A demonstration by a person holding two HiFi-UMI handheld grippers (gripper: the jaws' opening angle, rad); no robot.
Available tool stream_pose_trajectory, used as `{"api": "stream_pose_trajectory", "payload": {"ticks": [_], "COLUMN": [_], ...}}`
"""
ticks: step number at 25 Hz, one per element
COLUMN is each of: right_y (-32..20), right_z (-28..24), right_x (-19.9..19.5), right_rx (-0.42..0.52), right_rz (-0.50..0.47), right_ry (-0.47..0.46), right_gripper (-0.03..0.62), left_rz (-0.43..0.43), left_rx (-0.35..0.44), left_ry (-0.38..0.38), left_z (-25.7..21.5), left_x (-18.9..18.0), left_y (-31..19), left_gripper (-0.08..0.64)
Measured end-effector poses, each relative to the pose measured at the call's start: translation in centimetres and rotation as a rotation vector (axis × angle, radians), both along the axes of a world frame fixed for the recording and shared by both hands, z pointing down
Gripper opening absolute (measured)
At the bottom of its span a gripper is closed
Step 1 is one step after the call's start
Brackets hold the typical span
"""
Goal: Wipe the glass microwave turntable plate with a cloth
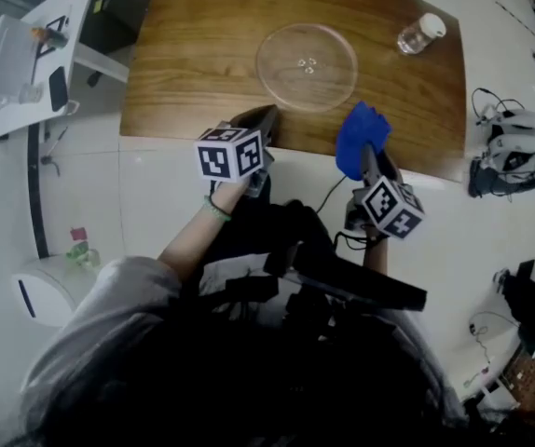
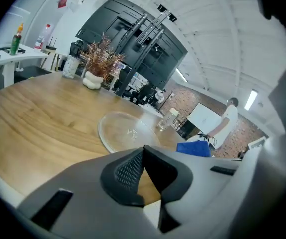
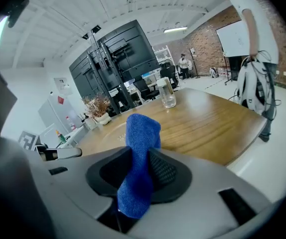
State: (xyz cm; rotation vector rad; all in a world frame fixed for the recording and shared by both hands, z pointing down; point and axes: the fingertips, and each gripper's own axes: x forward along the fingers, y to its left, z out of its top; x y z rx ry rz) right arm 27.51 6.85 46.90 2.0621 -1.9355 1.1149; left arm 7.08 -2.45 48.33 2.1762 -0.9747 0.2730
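Observation:
The round glass turntable plate (image 1: pixel 307 66) lies flat on the wooden table (image 1: pixel 193 63), and it shows ahead in the left gripper view (image 2: pixel 120 131). My right gripper (image 1: pixel 368 156) hangs over the table's near edge, below and right of the plate, shut on a blue cloth (image 1: pixel 360 138) that stands up between its jaws (image 3: pixel 142 153). My left gripper (image 1: pixel 260 119) sits at the near edge just below-left of the plate, shut with nothing in it (image 2: pixel 144 151).
A clear glass jar (image 1: pixel 420 33) lies right of the plate. A vase with dried plants (image 2: pixel 99 63) stands at the table's far side. A white side desk (image 1: pixel 34 45) is to the left, a backpack (image 1: pixel 514 152) on the floor at right. A person (image 3: pixel 250 39) stands beyond the table.

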Motion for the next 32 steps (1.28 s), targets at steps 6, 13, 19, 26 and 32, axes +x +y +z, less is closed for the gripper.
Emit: {"api": "stream_pose_trajectory", "payload": {"ticks": [6,13,19,26,32], "right_y": [4.3,6.5,6.7,6.8,8.2], "right_z": [-0.1,1.1,0.9,0.4,1.1], "right_x": [2.3,1.1,-2.9,-5.8,-11.3], "right_rx": [0.058,0.104,0.125,0.105,0.051], "right_rz": [-0.036,-0.052,-0.105,-0.102,-0.122], "right_ry": [-0.007,-0.083,-0.106,-0.066,-0.062], "right_gripper": [0.12,0.12,0.12,0.12,0.118], "left_rz": [-0.04,-0.08,-0.026,0.081,0.095], "left_rx": [0.036,0.075,0.121,0.134,0.156], "left_ry": [-0.027,-0.098,-0.126,-0.123,-0.122], "left_z": [-0.1,-0.5,-0.8,-0.4,-0.9], "left_x": [0.9,-2.5,-4.3,-5.4,-9.5], "left_y": [6.4,11.1,13.3,14.7,14.0], "left_gripper": [-0.006,-0.006,-0.006,-0.006,-0.006]}}
